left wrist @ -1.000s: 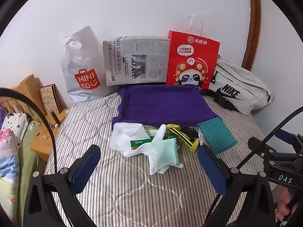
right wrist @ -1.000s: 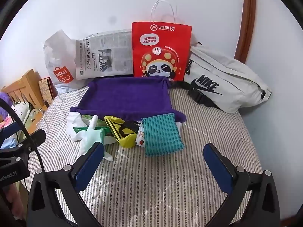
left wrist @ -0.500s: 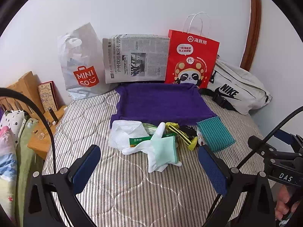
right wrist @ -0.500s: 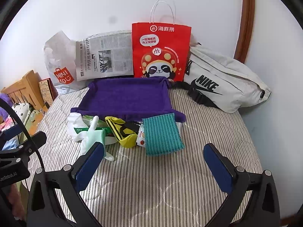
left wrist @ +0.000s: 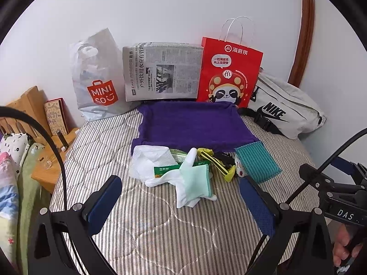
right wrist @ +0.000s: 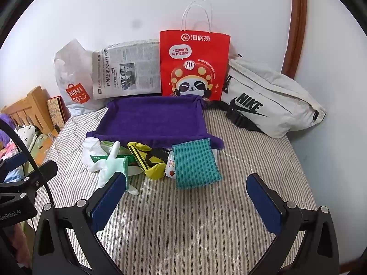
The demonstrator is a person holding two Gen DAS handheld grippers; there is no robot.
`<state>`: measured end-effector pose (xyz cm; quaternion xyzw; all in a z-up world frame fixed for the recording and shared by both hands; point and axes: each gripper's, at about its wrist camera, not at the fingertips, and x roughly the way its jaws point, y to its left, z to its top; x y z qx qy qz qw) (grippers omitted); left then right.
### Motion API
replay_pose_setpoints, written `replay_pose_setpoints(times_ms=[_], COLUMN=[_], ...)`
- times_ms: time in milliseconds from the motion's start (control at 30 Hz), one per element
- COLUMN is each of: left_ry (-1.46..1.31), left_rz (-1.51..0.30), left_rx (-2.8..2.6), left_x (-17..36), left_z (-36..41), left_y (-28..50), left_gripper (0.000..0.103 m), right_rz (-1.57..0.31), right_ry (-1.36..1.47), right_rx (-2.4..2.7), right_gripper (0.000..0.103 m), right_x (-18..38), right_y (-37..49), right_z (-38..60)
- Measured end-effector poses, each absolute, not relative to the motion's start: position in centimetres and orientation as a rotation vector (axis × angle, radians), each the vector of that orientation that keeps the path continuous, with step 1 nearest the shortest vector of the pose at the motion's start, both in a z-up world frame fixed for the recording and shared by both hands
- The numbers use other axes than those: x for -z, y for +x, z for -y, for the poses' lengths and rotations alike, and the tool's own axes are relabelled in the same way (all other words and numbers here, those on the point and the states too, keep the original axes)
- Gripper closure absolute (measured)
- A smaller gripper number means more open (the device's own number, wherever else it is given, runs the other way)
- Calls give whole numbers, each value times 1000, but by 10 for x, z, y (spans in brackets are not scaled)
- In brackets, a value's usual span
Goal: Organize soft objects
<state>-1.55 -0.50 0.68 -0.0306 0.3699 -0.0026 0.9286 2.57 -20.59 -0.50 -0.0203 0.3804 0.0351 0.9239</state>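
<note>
A: Left wrist view: how are the jaws set?

B: The left gripper (left wrist: 181, 202) is held wide apart, with nothing between its blue pads (left wrist: 104, 204). It is positioned above the striped bedcover (left wrist: 160, 233), low in the frame. Just beyond the pads, at frame centre, a white glove (left wrist: 192, 183) is seen lying over a green packet (left wrist: 165, 169) and touching a white cloth (left wrist: 149, 160).

A: And in the right wrist view?

B: The right gripper (right wrist: 185, 200) is likewise spread wide and holds nothing. A teal cloth (right wrist: 195, 162) is seen just above centre, overlapping the front edge of the purple tray (right wrist: 151, 116). A yellow pouch (right wrist: 146, 158) is located just to its left, with the glove further left, near the left pad.

A: What is placed further out?

B: The tray interior is seen bare. Along the wall, in the upper half of the frame, a white plastic bag (right wrist: 71, 80), a newspaper (right wrist: 126, 68), a red paper bag (right wrist: 195, 66) and a grey waist bag (right wrist: 270, 100) are lined up from left to right.
</note>
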Motion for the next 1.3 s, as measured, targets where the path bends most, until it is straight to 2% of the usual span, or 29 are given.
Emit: replay_pose_setpoints(times_ms=[1300], left_ry=[-46], left_rz=[-758], left_rx=[-14], left_x=[-14], left_z=[7], left_y=[-23], left_gripper=[0], right_rz=[-772], right_ry=[-45], right_rx=[-70], right_gripper=[0], right_x=[-2], right_y=[17], right_z=[206])
